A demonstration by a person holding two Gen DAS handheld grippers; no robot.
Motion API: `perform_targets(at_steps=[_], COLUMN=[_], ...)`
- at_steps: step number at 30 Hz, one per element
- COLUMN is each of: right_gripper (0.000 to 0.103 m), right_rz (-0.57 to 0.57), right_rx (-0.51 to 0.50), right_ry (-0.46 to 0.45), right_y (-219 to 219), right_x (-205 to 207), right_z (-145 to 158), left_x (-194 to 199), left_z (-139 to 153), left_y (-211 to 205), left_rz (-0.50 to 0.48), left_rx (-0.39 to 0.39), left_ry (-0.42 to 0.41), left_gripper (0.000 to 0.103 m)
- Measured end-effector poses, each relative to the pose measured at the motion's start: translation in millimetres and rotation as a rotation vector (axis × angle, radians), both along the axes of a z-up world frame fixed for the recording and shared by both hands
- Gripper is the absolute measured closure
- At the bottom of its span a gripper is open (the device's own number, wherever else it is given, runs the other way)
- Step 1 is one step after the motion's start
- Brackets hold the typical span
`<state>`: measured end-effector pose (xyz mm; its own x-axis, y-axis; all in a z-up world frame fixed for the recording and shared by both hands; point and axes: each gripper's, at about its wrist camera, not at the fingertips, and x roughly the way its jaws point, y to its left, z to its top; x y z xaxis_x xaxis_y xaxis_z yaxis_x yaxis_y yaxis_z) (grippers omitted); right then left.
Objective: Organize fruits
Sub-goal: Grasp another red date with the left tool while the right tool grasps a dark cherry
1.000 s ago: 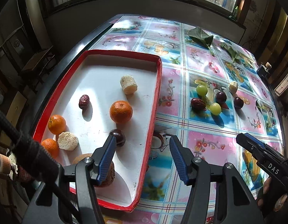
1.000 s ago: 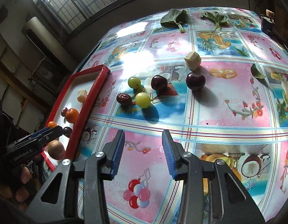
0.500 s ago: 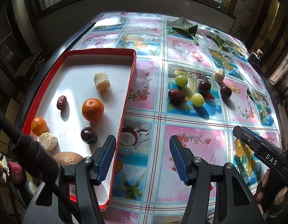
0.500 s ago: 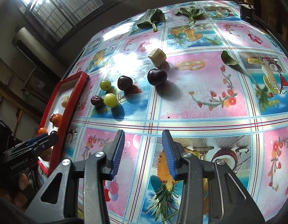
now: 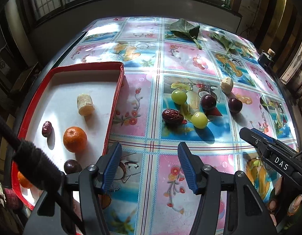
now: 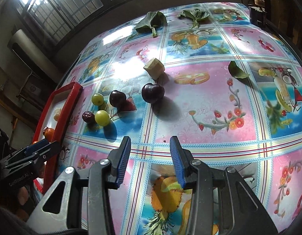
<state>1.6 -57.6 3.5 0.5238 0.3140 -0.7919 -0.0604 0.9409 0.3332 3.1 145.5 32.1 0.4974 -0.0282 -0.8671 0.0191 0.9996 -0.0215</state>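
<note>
Fruits (image 5: 199,119) beyond left gripper (image 5: 149,164); untouched

A glossy, plastic-looking tablecloth (image 5: 190,62) is throwing back window glare at the upper middle of the frame. The red tray (image 5: 113,105) is showing a matt white floor. The green grapes (image 5: 199,119) are shining smooth, while the red date (image 5: 172,115) is looking wrinkled. Ribbed blue pads (image 6: 123,158) are lining black matt fingers.
</note>
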Motion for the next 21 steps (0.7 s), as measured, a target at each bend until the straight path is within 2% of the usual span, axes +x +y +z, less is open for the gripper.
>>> perform_targets(at_steps=[9, 15, 18, 21], right_gripper=[0.060, 0.060, 0.060, 0.060], right_rz=[-0.012, -0.013, -0.015, -0.012], right_rx=[-0.056, -0.059, -0.077, -0.115], right_ry=[-0.029, -0.026, -0.036, -0.052], right_y=[10.5, 13.1, 15.5, 19.7], right_x=[34.9, 45.6, 48.4, 50.3], right_z=[2.4, -3.3, -3.2, -3.7], left_x=[32.0, 42.6, 48.1, 49.9], left_z=[-16.6, -23.4, -29.4, -31.0], left_y=[-4.1, -11.2, -14.6, -17.8], left_rz=[-0.018, -0.046, -0.053, -0.051], left_rx=[-0.042, -0.056, -0.060, -0.036], left_ry=[0.028, 0.040, 0.056, 0.037], left_gripper=[0.044, 0.044, 0.046, 0.049])
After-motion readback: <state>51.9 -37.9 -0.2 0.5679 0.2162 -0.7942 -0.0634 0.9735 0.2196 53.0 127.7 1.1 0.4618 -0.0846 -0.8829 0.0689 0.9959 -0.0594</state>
